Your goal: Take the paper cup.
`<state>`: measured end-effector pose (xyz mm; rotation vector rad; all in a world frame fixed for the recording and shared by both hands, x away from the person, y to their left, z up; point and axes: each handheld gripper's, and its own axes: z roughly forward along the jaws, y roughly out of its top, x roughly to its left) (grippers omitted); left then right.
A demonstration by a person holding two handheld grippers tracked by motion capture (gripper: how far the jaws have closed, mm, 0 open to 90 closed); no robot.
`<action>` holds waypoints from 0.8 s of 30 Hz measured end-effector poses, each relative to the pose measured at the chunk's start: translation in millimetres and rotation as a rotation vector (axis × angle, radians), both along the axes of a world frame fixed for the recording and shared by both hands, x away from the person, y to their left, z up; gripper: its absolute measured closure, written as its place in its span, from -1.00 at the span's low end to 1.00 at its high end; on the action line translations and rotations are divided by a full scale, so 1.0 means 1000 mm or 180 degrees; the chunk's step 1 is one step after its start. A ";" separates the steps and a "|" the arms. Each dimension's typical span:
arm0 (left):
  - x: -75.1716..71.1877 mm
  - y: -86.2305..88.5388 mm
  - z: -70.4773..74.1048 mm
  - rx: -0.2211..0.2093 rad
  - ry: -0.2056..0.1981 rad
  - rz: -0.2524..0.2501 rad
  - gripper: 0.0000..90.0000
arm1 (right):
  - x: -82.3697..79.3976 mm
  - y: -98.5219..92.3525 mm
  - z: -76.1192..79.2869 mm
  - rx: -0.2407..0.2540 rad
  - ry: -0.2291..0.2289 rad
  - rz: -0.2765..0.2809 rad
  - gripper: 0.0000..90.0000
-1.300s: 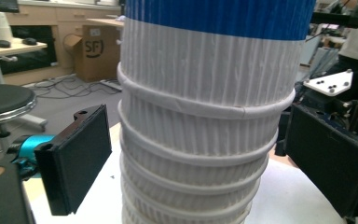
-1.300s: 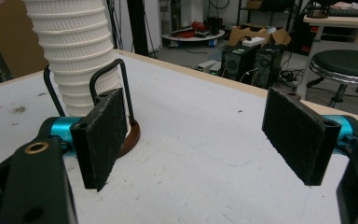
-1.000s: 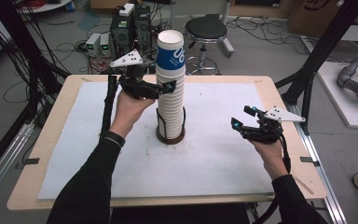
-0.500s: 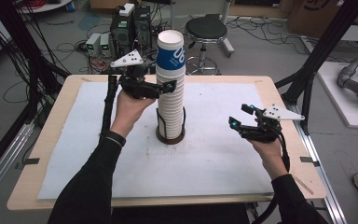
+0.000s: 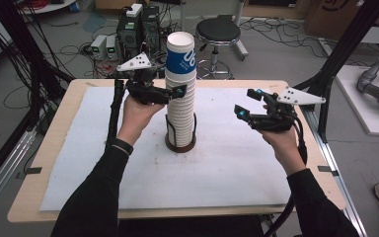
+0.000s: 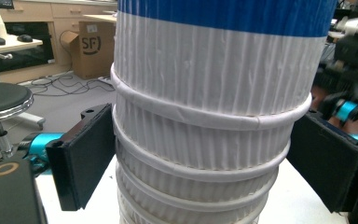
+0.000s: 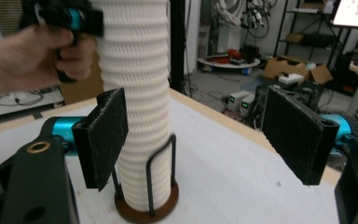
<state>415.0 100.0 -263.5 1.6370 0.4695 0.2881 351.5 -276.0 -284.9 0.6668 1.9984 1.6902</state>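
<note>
At the centre of the white-covered bench [image 5: 79, 163], the tall stack of ribbed white paper cups [image 5: 180, 106] is standing in its wire holder [image 5: 180, 140], the left gripper [image 5: 175, 94] closing against the stack's upper part, apparently to steady it, pads touching, while the right gripper [image 5: 246, 102] is hovering half-open and empty, well apart.

Left gripper [image 5: 180, 92] jaws closing; right gripper [image 5: 246, 104] open, raised.

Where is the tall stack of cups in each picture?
High view: the cup stack stands mid-table in its holder, left tongs around it.
Left gripper view: it rises up the centre between the two pads.
Right gripper view: upper left, behind the near pad.
Shared landmark: the brown wire holder, also in the right gripper view.
</note>
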 end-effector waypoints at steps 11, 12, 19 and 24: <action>0.000 0.000 0.000 0.0008 0.0005 0.0008 -0.74 | 0.016 0.041 0.060 0.0023 -0.0136 0.0278 -0.46; 0.000 0.000 0.000 0.0007 0.0006 0.0008 -0.74 | 0.017 0.045 0.065 0.0041 -0.0155 0.0281 -0.47; 0.000 0.000 0.001 0.0025 0.0005 0.0011 -0.74 | 0.030 0.074 0.099 0.0121 -0.0131 0.0402 -0.46; 0.000 -0.001 0.002 0.0039 0.0011 0.0012 -0.74 | 0.040 0.098 0.121 0.0114 -0.0008 0.0501 -0.47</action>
